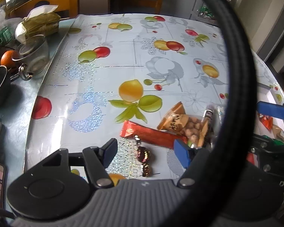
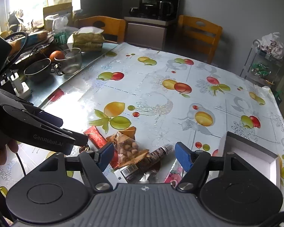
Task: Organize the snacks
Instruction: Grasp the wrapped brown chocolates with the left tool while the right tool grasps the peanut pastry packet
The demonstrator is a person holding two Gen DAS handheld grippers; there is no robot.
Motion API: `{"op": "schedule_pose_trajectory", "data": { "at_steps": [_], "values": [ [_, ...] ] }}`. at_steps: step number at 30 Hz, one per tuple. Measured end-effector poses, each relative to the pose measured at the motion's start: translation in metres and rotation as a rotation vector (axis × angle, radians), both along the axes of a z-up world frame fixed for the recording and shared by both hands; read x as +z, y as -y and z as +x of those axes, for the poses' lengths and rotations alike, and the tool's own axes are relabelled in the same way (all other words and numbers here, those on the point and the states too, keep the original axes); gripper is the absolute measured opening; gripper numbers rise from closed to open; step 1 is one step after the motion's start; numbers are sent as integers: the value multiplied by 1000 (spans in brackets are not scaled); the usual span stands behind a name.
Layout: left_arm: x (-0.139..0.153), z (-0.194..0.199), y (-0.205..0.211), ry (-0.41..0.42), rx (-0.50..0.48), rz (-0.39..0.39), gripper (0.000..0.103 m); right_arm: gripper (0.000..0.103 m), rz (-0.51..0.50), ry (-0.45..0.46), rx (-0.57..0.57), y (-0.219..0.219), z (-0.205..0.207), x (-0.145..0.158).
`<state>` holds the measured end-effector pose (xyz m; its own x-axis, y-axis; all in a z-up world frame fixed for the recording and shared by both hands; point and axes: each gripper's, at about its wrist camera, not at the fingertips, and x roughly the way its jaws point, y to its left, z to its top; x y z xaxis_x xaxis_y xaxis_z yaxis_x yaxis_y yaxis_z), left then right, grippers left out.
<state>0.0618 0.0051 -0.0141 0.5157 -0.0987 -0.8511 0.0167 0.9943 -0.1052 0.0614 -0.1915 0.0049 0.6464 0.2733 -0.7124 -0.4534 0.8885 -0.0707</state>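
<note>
Right wrist: right gripper (image 2: 144, 156) wide over peanuts (image 2: 128, 147) and bar (image 2: 155, 154); may pinch both. Left gripper (image 1: 144, 152) wide around candy (image 1: 143, 154), which may slip.

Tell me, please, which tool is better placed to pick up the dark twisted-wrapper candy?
Probably left: the left tool is open with the candy lying between its fingers. The right tool is open over the peanut packet instead.

Black cable (image 1: 234, 75) across snack pile (image 1: 208, 124); white box (image 2: 255, 155) edge-cropped.
</note>
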Motion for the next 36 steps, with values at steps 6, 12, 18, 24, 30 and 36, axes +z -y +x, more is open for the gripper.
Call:
{"op": "schedule_pose_trajectory", "data": {
  "at_steps": [6,12,18,24,30,36],
  "values": [
    [-8,-4,-8,-16,7,5,65,72,-15,-19,33,-10,8,-7],
    [-23,-6,-11,-35,-9,15,65,72,-49,-29,75,-19,12,-16],
    [-37,-1,-9,-42,-24,11,65,72,-86,-45,111,-23,20,-28],
    [-50,7,0,-49,-52,25,65,69,-85,-77,127,-26,34,-38],
    [-60,12,6,-57,-59,51,65,67,-92,-90,151,-34,46,-46],
    [-69,15,5,-68,-47,49,64,67,-103,-115,166,-42,59,-55]
  ]
}}
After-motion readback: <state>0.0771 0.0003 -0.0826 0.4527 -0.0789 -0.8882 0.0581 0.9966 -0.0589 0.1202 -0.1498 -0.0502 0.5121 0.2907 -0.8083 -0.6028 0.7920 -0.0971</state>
